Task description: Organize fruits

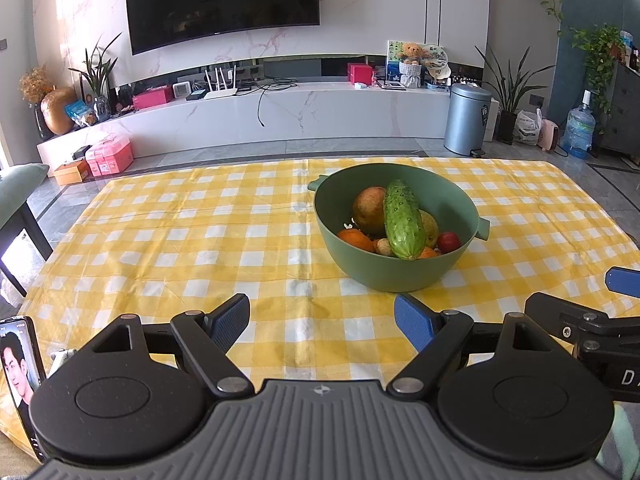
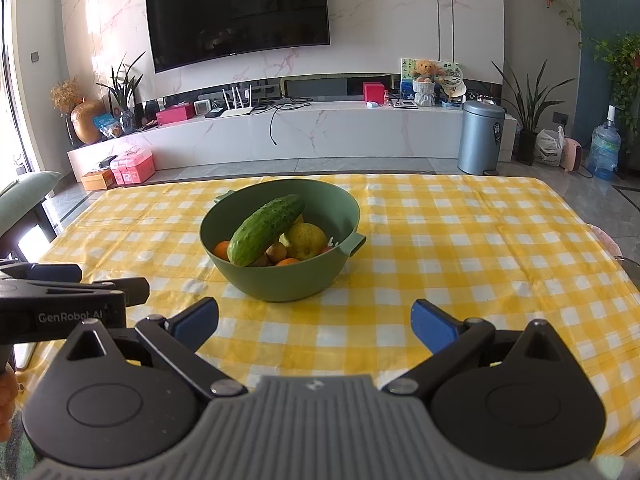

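Near the front edge of the surface (image 1: 160,240), the left hand-held gripper (image 1: 322,322) and right hand-held gripper (image 2: 314,326) both hover with jaws spread wide, grasping nothing. Just beyond them stands a green bowl (image 2: 320,280) on the checked cloth, holding all the produce in sight: a cucumber (image 1: 402,220) lying slantwise on top, an orange (image 1: 354,239), a brownish round fruit (image 1: 370,208), a yellow pear (image 2: 306,240), a small red fruit (image 1: 449,241). Fruit gathered in the bowl would fit a finished sorting, or a pile yet to be taken out. Any grasp here would do best from above, around the cucumber's middle, since it leans on the rounder pieces and could roll.
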The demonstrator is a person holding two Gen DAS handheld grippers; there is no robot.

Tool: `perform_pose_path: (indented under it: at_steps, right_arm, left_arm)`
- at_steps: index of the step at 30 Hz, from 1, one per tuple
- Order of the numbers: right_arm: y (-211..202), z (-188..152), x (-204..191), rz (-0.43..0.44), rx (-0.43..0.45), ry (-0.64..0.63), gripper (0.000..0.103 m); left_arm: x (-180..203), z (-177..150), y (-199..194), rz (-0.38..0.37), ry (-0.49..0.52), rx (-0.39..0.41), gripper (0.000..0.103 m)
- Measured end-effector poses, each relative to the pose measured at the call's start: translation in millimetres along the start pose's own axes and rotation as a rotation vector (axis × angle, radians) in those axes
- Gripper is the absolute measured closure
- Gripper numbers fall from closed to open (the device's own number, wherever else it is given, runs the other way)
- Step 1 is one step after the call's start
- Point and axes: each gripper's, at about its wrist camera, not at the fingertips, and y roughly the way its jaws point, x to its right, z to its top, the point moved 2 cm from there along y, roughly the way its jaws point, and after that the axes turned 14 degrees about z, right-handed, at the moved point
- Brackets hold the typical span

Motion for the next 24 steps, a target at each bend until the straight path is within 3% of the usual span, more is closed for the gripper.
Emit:
perform_pose_path:
  at_steps: [24]
  right_arm:
    - [-4.7, -2.5, -3.0, 0.002, -0.003, 0.002, 0.004]
  left_arm:
    - [-0.6, 0.2, 0.3, 0.000, 0.001, -0.001, 0.007]
